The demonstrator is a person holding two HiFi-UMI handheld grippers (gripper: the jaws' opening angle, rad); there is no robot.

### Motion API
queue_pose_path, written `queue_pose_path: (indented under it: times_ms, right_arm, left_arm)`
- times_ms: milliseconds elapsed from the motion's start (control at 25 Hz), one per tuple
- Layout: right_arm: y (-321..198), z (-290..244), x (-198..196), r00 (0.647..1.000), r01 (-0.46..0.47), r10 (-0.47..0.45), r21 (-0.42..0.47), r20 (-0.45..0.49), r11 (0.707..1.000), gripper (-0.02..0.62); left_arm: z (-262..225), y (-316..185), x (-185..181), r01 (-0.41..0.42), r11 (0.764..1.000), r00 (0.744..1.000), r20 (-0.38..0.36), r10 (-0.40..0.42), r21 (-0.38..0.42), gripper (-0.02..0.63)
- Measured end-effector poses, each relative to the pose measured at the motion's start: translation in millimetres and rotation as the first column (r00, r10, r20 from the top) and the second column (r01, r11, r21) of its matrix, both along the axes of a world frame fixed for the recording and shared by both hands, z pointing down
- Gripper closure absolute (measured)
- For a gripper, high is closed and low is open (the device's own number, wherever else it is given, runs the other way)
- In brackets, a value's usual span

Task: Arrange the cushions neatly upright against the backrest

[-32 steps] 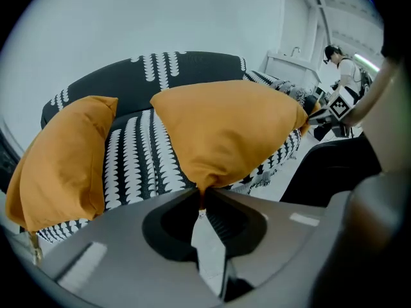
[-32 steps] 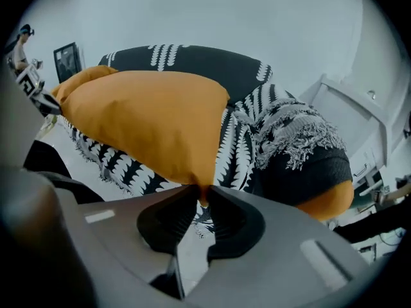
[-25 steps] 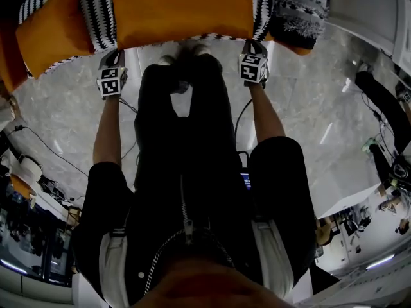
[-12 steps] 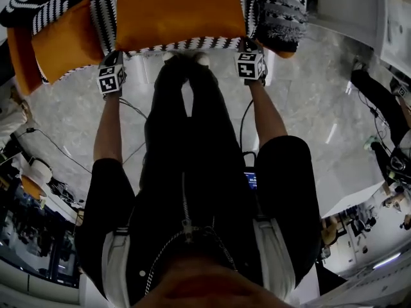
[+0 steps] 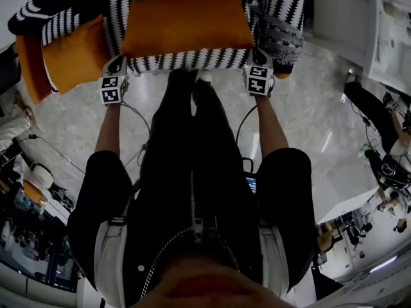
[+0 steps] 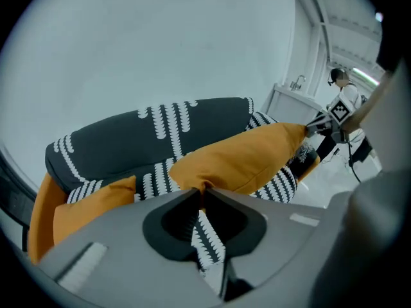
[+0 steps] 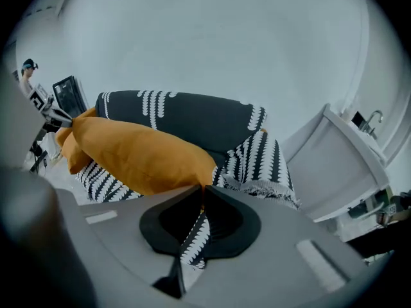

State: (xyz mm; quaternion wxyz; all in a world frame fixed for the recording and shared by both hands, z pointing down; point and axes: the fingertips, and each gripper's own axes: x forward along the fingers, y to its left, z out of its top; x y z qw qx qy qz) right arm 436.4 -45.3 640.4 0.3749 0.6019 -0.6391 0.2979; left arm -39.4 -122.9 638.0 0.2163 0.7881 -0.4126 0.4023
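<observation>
I have the big orange cushion (image 5: 186,21) by its two near corners. My left gripper (image 5: 121,59) is pinched on the near left corner. In the left gripper view the jaws (image 6: 200,191) meet on a small fold of orange fabric, with nearly no gap between them. My right gripper (image 5: 255,51) has the near right corner the same way. Its jaws (image 7: 202,190) are clamped on the fabric tip and have just been closing a little tighter on it.

The cushion (image 6: 237,159) stretches left to right between my two grippers, over the seat of the sofa (image 5: 168,61), which wears a black-and-white patterned cover. It sits in front of the dark backrest (image 6: 148,140) and is not leaning on it. I cannot tell whether its underside touches the seat.

A second orange cushion (image 5: 74,53) lies tilted at the left end of the seat, beside the orange armrest (image 5: 27,66) and apart from the one I hold. At the right end a fringed corner of the cover (image 7: 263,165) hangs over the arm. A white cabinet (image 7: 347,172) stands just to the right of the sofa. Below my arms are my dark trousers and the pale marbled floor (image 5: 70,120).
</observation>
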Motion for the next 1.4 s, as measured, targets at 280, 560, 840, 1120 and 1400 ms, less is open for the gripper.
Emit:
queue_pose_path:
  times_ms: [280,560,840,1120,1400]
  right_arm:
    - [-78.4,-47.4,3.6,0.999,0.008,-0.007,0.029,-0.034,1.0,0.575]
    - [-164.4,-73.8,6.8,0.999,-0.029,0.031,0.093,-0.021,0.995,0.575]
    - [-256.1,-73.0,21.8,0.995,-0.091,0.096,0.131,-0.029,0.987,0.575]
    - [-334.1,-65.8,28.2,0.989,-0.144,0.147,0.131,-0.018,0.981,0.575]
    - [-368.8,-49.1,31.4,0.987,-0.159,0.162,0.109,-0.022,0.981,0.575]
  left_arm:
    - [-36.3,-69.5,1.6,-0.022,1.0,0.997,-0.08,0.023,0.011,0.565]
    - [-55.4,-164.5,11.0,0.009,0.997,0.991,-0.137,0.002,0.076,0.563]
    - [-53.2,-256.9,30.5,0.007,0.994,0.982,-0.188,0.013,0.108,0.563]
    - [-42.2,-334.5,40.7,0.02,0.995,0.977,-0.212,0.002,0.1,0.563]
    - [-29.8,-370.3,50.4,0.037,0.996,0.98,-0.197,-0.021,0.081,0.563]
